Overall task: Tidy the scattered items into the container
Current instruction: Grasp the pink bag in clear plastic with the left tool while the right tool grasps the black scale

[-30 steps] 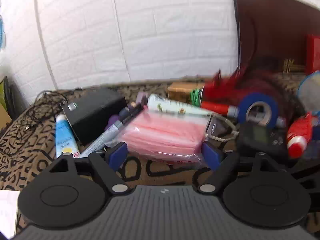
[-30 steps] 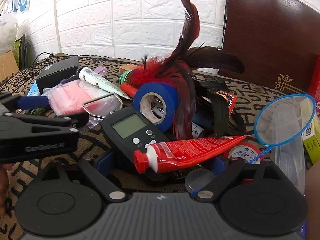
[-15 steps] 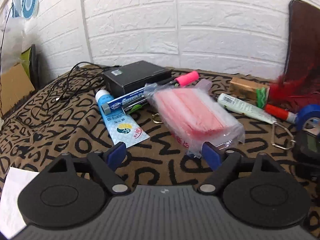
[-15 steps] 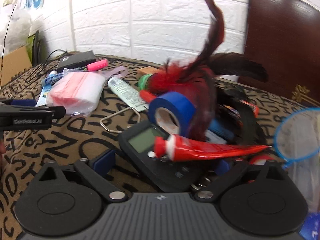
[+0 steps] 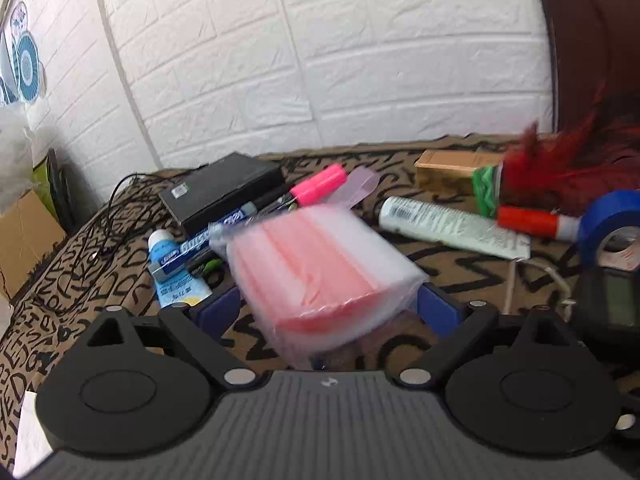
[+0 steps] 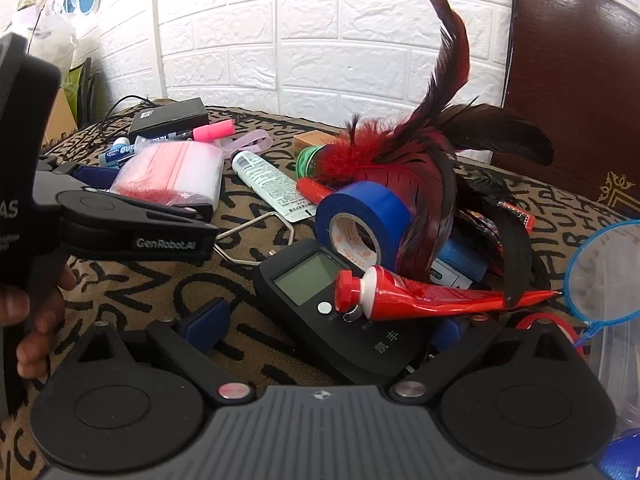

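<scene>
1. At nine o'clock we see bare patterned cloth [image 5: 80,240] running to the table's left edge, crossed by cables [image 5: 120,196].
2. Our left gripper [image 5: 327,309] is spread wide around the pink bag [image 5: 320,264], which has come between its fingers since half a second ago.
3. Our right gripper [image 6: 326,326] is released, straddling the black scale [image 6: 320,280]; at three o'clock lies crowded clutter.

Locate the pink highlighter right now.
In both views the pink highlighter lies toward the back left, beside the black box, behind the pink bag.
</scene>
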Demonstrator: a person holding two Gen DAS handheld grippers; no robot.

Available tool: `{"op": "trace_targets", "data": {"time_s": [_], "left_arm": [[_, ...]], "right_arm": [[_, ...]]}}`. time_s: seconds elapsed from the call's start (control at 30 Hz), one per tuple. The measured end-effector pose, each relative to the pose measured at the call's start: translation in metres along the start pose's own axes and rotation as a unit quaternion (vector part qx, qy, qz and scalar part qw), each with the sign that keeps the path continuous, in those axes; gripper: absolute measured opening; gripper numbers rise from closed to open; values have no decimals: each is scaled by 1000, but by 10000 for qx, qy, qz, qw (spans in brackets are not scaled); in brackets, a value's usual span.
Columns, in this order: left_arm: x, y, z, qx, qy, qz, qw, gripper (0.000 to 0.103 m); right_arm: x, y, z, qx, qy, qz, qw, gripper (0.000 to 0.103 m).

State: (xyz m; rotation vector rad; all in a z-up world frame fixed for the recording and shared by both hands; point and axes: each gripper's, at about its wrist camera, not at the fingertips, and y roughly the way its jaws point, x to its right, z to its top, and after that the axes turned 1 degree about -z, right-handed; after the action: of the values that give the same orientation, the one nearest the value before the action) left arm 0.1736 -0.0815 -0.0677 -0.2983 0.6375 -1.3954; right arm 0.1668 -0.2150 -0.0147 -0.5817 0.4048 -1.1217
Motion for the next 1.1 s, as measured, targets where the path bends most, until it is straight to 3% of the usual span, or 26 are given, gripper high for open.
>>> {"op": "trace_targets", "data": {"time_s": [0.13, 0.2, 0.3, 0.4, 0.57, 0.63, 0.67, 0.73, 0.8, 0.83, 0.97, 1.1], "left_arm": [[-22, -5, -11, -24, -91, 302, 9995, 102], [-30, -5, -10, -108, -297, 249, 9992, 100], [-21, -3, -3, -107, -129, 248, 9996, 100], [0, -1, 3, -134, 241, 526, 9982, 103], [-6, 4, 3, -331, 1, 419, 9986, 103], [-12, 1, 0, -302, -132, 177, 9993, 81], [-12, -2, -2, -237, -106, 120, 9996, 76], [-11, -9, -8, -65, 79, 23, 9999, 57], [-16, -16, -16, 101, 156, -108, 9998, 47], [-21, -20, -20, 161, 156, -217, 9995, 36], [-38, -36, -32, 300, 249, -717, 9967, 23], [-44, -49, -42, 388, 388, -932, 9941, 18]], "right_arm": [[1, -1, 1, -9, -39, 33, 10000, 102], [0, 2, 2, -18, -69, 28, 10000, 103], [-1, 5, 5, -37, -98, 24, 9999, 103], [-2, 7, 8, -68, -152, 28, 9999, 103], [1, 7, 6, -48, -124, 111, 9998, 103], [2, 5, 5, 19, -100, 110, 9999, 95], [4, 3, 5, 48, -57, 140, 9999, 90], [5, 1, 4, 37, -46, 177, 9998, 90], [4, -2, 2, 61, -76, 169, 9998, 90], [3, -3, 2, 67, -77, 187, 9998, 90], [-2, -8, -2, 74, -84, 297, 9995, 90], [-10, -16, -7, 56, -85, 361, 9993, 90]]}}
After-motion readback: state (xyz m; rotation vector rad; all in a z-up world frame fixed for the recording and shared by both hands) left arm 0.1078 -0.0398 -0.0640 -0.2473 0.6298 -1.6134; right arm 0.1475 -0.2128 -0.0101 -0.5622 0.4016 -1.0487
